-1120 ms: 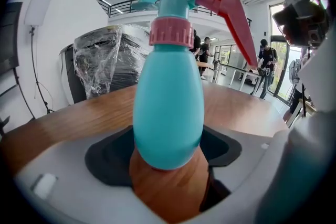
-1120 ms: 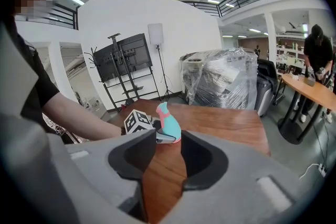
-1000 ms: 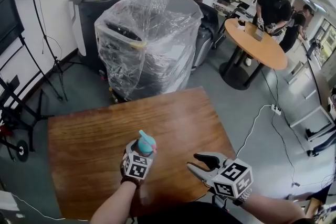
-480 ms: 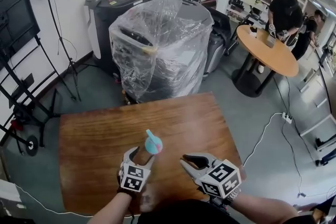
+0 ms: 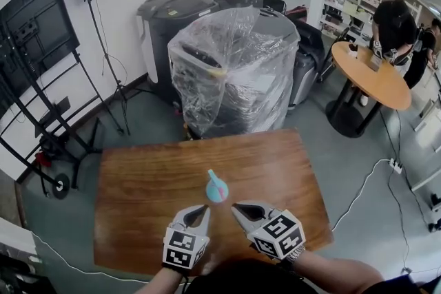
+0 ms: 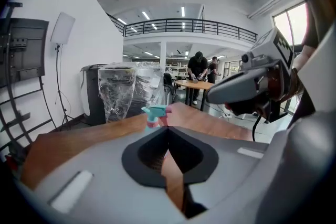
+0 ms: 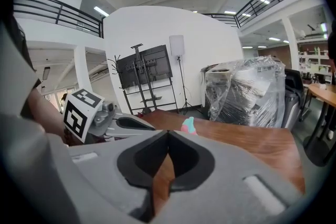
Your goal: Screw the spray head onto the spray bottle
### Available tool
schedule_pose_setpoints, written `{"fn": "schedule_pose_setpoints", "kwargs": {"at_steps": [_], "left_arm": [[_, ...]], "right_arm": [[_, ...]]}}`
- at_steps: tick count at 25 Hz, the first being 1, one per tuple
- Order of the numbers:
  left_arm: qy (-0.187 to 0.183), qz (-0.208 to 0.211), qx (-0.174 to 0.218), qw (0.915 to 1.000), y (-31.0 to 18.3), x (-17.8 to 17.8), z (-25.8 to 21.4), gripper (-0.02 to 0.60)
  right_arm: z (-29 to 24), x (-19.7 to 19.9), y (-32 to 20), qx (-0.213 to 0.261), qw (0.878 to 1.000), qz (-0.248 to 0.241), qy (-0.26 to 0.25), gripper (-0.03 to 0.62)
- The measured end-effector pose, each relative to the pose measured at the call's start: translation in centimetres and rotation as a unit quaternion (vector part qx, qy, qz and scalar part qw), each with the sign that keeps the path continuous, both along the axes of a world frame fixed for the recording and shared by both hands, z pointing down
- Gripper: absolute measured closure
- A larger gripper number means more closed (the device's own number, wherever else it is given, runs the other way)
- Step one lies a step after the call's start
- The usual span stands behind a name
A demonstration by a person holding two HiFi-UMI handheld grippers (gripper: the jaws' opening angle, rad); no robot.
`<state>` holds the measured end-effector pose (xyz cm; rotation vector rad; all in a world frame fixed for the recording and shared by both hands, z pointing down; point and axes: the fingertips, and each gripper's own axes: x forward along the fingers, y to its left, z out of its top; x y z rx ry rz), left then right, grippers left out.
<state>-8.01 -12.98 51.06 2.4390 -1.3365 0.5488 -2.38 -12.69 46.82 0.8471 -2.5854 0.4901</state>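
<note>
A brown rectangular wooden surface [image 5: 138, 203] fills the foreground of a workshop hall, bare apart from one small bottle. Beyond its far edge stands a large machine wrapped in clear plastic film [image 5: 234, 72], with a round orange table [image 5: 375, 82] well apart at the right, where people in dark clothing [image 5: 396, 24] lean over it. A black wheeled frame stand [image 5: 41, 79] sits on the floor to the left.

At the near edge, the left gripper [image 5: 202, 211] and right gripper [image 5: 236, 206] point forward side by side. Both sets of jaws are clenched tip to tip with nothing between them.

The small spray bottle with a teal head and pink body [image 5: 216, 188] stands upright on the surface, its long axis vertical, just ahead of both jaw tips and between their lines. Each gripper view shows it dead ahead and close. Neither gripper is clearly nearer. The teal head appears to sit on the bottle already; how tightly cannot be told. Nothing stands in the way, but any grasp would first call for the jaws to part.
</note>
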Motion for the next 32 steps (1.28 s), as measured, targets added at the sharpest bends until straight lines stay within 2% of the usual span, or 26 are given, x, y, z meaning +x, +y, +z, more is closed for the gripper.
{"fn": "schedule_pose_setpoints", "kwargs": {"at_steps": [8,32], "left_arm": [[0.038,0.001,0.004,0.9993,1.2,1.8,-2.6,0.568],[0.043,-0.006,0.011,0.9990,1.0,2.3,-3.4,0.567]], "right_arm": [[-0.1,-0.8,0.4,0.010,1.000,-0.007,-0.020,0.603],[-0.5,-0.8,0.4,0.012,1.000,-0.007,-0.019,0.603]]}}
